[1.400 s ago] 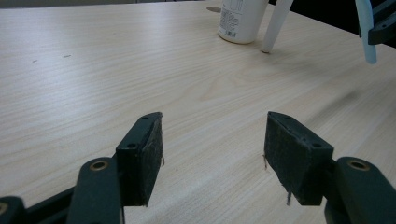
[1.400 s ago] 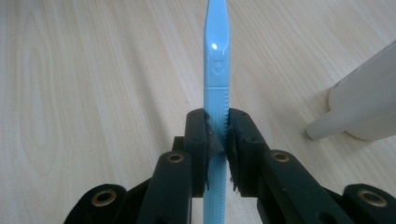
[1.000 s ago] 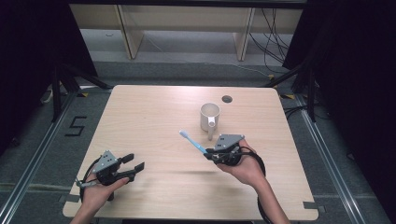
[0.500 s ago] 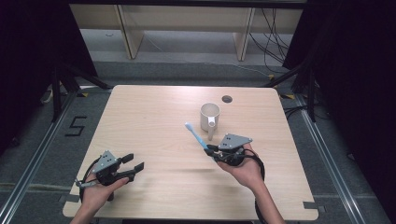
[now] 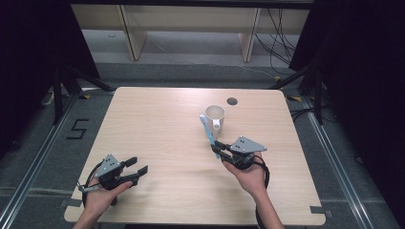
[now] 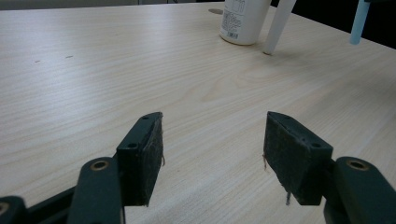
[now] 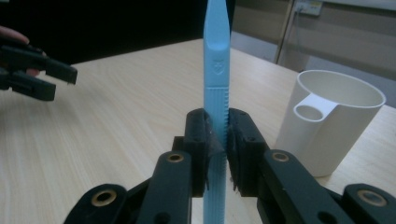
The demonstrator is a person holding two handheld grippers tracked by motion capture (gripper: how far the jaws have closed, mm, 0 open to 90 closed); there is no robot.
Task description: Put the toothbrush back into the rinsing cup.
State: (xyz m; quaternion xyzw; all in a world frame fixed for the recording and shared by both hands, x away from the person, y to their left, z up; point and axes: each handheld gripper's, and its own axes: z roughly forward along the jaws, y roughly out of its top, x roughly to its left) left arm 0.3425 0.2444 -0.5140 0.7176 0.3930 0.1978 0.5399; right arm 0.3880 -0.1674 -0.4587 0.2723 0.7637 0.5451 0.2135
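Presently the right tongs are clamped on a light-blue toothbrush, its long axis slanting up toward the white mug just beside, while the left tongs gape empty over the table.

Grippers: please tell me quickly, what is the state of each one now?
Left gripper: open, nothing between the jaws.
Right gripper: closed on the blue toothbrush, beside the white cup.
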